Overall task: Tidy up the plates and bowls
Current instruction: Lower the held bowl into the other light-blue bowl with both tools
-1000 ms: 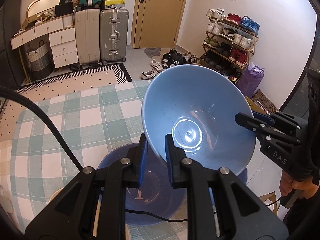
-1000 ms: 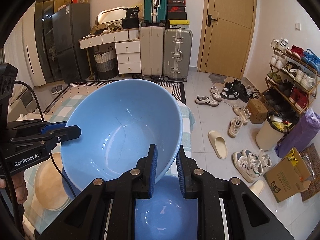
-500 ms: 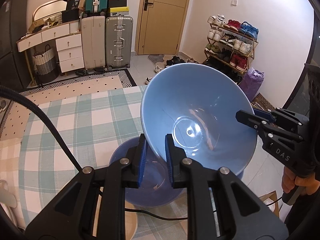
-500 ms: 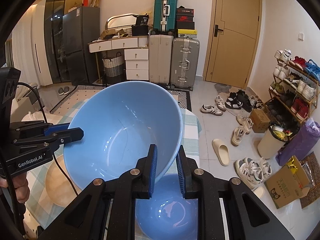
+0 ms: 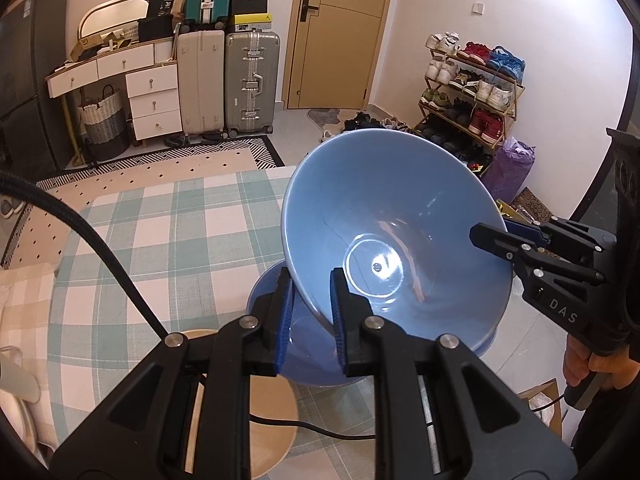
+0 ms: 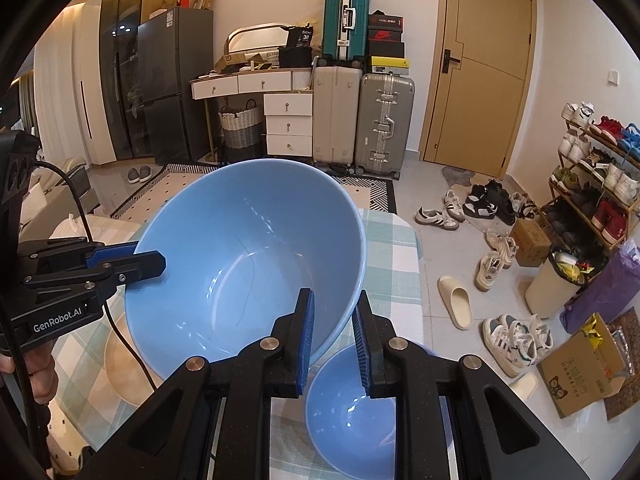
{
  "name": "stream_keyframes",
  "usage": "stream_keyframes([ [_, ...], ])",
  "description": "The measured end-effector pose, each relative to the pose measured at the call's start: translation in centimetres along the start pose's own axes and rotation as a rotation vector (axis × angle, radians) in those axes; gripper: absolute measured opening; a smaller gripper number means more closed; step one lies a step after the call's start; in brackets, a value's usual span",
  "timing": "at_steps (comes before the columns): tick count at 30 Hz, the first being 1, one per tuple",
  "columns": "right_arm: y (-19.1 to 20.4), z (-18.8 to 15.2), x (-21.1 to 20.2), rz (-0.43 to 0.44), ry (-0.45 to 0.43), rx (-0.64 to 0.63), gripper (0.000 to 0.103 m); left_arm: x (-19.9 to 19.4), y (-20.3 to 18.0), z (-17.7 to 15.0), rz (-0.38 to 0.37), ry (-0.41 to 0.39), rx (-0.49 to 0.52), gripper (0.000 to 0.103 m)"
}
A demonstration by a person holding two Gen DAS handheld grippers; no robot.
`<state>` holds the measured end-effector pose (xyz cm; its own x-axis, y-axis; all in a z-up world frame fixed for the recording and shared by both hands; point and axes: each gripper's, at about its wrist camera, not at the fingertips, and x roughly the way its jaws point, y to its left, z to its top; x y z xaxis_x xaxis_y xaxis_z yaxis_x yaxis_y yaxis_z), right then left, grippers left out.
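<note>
Gripping opposite sides of its rim, the left tool (image 5: 312, 300) and right tool (image 6: 334, 332) are both clenched on the large blue bowl (image 5: 394, 236), held tilted in the air above a second blue bowl (image 6: 360, 408) on the checked bench (image 5: 160, 232). Only the left view shows a round wooden plate (image 5: 256, 412) beside that lower bowl — the right view shows the shoe-strewn floor (image 6: 448, 256).

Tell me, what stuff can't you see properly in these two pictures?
- Second blue bowl: left wrist view, mostly covered by the held big blue bowl and the left gripper.
- Same second bowl, right wrist view: its near side sits behind the right gripper.
- Beige plate: left wrist view, largely hidden by the gripper's body.
- Shoebox labels: too small to read.
</note>
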<state>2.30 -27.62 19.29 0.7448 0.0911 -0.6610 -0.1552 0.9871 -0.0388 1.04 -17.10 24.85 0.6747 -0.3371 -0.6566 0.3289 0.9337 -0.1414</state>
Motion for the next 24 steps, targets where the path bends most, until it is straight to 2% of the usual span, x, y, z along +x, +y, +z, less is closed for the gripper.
stream_keyframes([
  [8, 1.3, -0.5, 0.9, 0.017, 0.018, -0.006, 0.019, -0.5, 2.0, -1.6, 0.018, 0.016, -0.011, 0.014],
  [14, 2.2, -0.8, 2.0, 0.028, 0.034, -0.009, 0.019, 0.8, 3.3, -2.1, 0.028, 0.032, -0.022, 0.014],
  [24, 2.9, -1.4, 4.1, 0.04, 0.066, -0.018, 0.019, 5.0, 5.0, -1.7, 0.036, 0.065, -0.041, 0.014],
])
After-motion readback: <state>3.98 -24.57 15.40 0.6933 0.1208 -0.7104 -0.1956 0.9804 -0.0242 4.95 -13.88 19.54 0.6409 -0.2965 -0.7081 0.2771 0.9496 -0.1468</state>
